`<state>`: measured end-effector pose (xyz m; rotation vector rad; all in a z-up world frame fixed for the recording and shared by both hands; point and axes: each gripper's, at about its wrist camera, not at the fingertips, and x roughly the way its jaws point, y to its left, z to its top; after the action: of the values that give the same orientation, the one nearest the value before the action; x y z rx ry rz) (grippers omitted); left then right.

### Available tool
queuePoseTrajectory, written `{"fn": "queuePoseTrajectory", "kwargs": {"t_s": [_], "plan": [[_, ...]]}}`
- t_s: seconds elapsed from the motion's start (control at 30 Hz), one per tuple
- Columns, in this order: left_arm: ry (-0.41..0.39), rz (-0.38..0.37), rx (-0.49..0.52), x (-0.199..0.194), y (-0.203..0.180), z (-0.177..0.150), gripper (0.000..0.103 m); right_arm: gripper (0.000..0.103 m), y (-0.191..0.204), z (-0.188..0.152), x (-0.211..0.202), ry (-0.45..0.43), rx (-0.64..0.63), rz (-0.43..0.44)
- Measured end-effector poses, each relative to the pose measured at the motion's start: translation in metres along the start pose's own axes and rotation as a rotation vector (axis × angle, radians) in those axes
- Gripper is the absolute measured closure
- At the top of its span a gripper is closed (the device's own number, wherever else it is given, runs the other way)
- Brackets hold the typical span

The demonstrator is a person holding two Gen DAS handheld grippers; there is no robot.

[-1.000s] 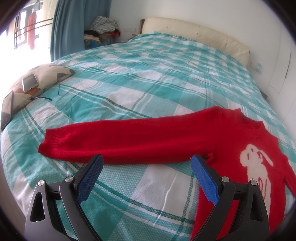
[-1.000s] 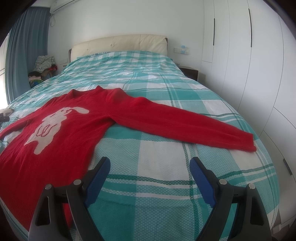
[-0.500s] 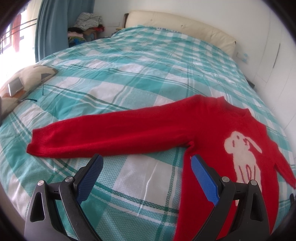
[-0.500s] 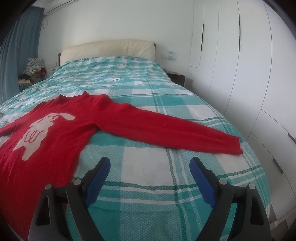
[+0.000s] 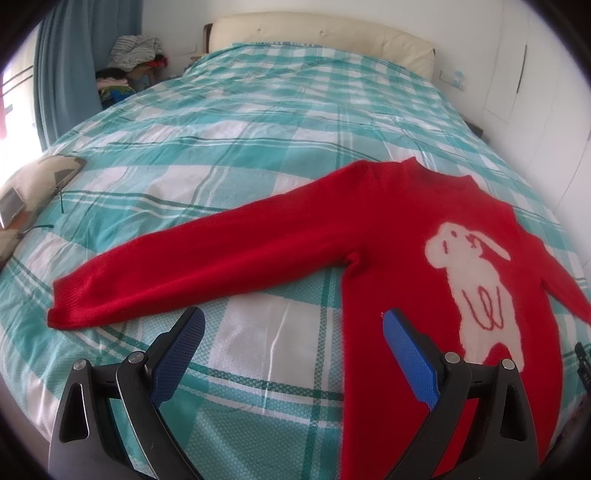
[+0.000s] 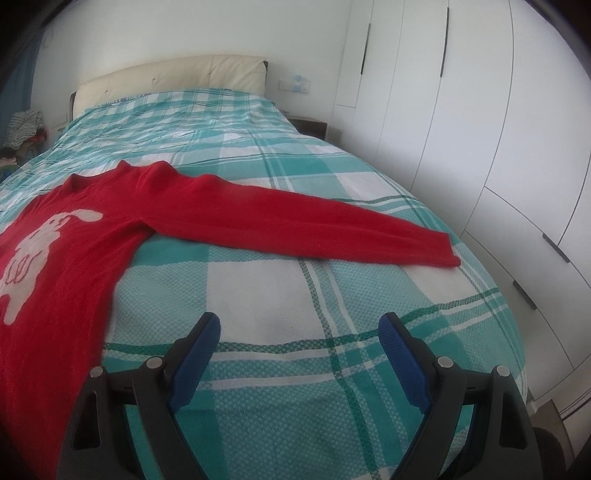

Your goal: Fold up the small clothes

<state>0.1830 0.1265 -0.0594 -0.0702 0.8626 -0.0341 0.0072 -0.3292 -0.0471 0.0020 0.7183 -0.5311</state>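
A red sweater (image 5: 399, 236) with a white rabbit on its chest lies flat on the bed, both sleeves spread out. In the left wrist view its left sleeve (image 5: 192, 266) stretches toward the bed's left side. My left gripper (image 5: 291, 325) is open and empty, held above the bed just in front of that sleeve and the body's side edge. In the right wrist view the sweater (image 6: 66, 251) lies at the left and its right sleeve (image 6: 314, 232) reaches right. My right gripper (image 6: 299, 328) is open and empty, above bare cover short of that sleeve.
The bed has a teal and white checked cover (image 5: 258, 122) and a cream headboard (image 5: 317, 33). A pillow with a phone (image 5: 22, 192) lies at the bed's left edge. White wardrobe doors (image 6: 498, 129) stand close to the right. A clothes pile (image 5: 129, 62) sits by the blue curtain.
Both grippers have swung and pulled back: the left view has turned right, bringing the sweater's body and rabbit more into view; the right view has turned toward the wardrobe. Both stay open.
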Motion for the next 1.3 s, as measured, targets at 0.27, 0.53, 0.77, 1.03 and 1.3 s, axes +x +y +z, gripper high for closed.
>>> {"fn": "queuePoseTrajectory", "kwargs": {"t_s": [0.27,0.53,0.77,1.03,1.3], "plan": [[0.015,-0.012,0.004,0.001,0.001,0.000,0.005,0.016,0.002,-0.009,0.011,0.052,0.023,-0.024],[0.015,-0.014,0.000,0.000,0.002,0.000,0.005,0.013,0.001,-0.013,0.015,0.070,0.037,-0.026],[0.019,-0.013,0.004,0.000,0.001,0.000,0.005,0.012,0.000,-0.016,0.018,0.073,0.043,-0.025],[0.020,-0.013,0.003,0.001,0.001,0.000,0.005,0.011,0.000,-0.017,0.019,0.074,0.041,-0.029],[0.015,-0.013,-0.002,0.002,0.002,0.000,0.005,0.010,0.000,-0.018,0.021,0.074,0.044,-0.030]]}}
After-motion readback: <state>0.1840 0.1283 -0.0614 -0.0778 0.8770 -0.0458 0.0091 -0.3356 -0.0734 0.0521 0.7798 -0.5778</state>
